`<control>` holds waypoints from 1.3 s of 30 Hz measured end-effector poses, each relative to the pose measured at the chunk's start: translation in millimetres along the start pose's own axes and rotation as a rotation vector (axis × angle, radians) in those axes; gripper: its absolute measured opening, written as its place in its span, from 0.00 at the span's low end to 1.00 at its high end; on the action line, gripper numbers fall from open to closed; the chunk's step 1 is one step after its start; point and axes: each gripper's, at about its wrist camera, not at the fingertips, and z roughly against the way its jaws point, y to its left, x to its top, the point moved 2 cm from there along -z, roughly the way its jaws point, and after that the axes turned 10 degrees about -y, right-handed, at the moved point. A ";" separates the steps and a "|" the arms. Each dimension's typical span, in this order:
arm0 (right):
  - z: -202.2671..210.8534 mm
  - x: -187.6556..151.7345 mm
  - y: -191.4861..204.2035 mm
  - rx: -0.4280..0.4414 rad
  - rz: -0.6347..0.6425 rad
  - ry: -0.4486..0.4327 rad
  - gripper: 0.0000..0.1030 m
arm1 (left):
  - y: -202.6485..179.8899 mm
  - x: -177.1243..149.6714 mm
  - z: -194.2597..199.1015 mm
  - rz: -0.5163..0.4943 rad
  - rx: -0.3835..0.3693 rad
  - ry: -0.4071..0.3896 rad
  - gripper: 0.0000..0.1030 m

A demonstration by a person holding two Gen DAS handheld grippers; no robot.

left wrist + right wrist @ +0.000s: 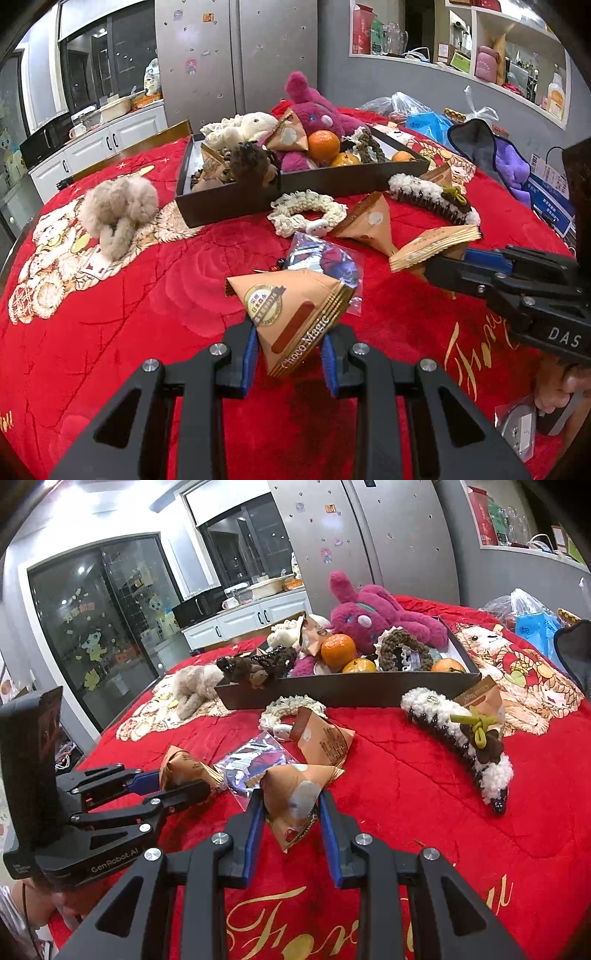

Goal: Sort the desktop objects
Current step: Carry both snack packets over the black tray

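My left gripper (290, 354) is shut on a tan triangular Choco Magic packet (295, 317) just above the red cloth. My right gripper (291, 821) is shut on another tan triangular packet (295, 794); it also shows at the right of the left wrist view (432, 247). A third packet (325, 738) lies behind it, and a fourth (480, 698) leans by the tray. The dark tray (236, 203) holds plush toys, oranges (324, 145) and packets. A fluffy hair clip (461, 746), a cream scrunchie (306, 214) and a clear plastic pouch (255, 760) lie in front of the tray.
A beige plush toy (114, 210) lies left of the tray. Plastic bags (424, 118) and a purple cloth (506, 162) sit at the table's far right. A fridge (236, 55) and cabinets stand behind the table.
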 end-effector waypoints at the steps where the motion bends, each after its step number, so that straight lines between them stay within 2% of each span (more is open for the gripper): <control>1: 1.9 0.5 -0.7 0.001 -0.004 -0.009 0.29 | 1.5 1.9 0.9 0.005 0.001 -0.004 0.29; 4: 6.5 3.0 -1.4 -0.015 -0.012 -0.035 0.29 | 7.9 12.2 5.9 0.044 -0.026 -0.021 0.29; 6: 11.5 6.3 -3.5 -0.041 -0.028 -0.063 0.29 | 9.9 20.4 10.2 0.050 -0.023 -0.040 0.29; 9: 18.9 13.7 -3.7 -0.034 -0.059 -0.091 0.29 | 9.7 32.9 17.0 0.042 -0.013 -0.065 0.29; 18: 22.4 54.3 14.2 -0.074 -0.006 -0.110 0.29 | 17.3 79.4 16.3 0.067 -0.006 -0.070 0.29; 21: 18.0 75.9 18.3 -0.094 0.009 -0.130 0.29 | 22.8 101.9 1.1 0.059 0.056 -0.058 0.29; 24: 11.9 103.1 20.1 -0.138 0.030 -0.191 0.29 | 28.3 126.8 -19.2 0.087 0.046 -0.056 0.29; 28: -11.7 137.0 8.2 -0.149 -0.006 -0.196 0.29 | 33.0 157.8 -47.1 0.080 0.102 -0.058 0.29; 32: -42.1 166.7 -3.2 -0.170 -0.016 -0.187 0.29 | 40.6 180.6 -69.3 0.107 0.081 -0.081 0.29; 37: -64.6 180.0 -19.1 -0.212 -0.069 -0.224 0.29 | 47.0 177.4 -94.9 0.146 0.051 -0.076 0.29; 39: -77.4 175.5 -24.2 -0.221 -0.073 -0.194 0.29 | 50.4 173.3 -106.0 0.140 0.058 -0.054 0.29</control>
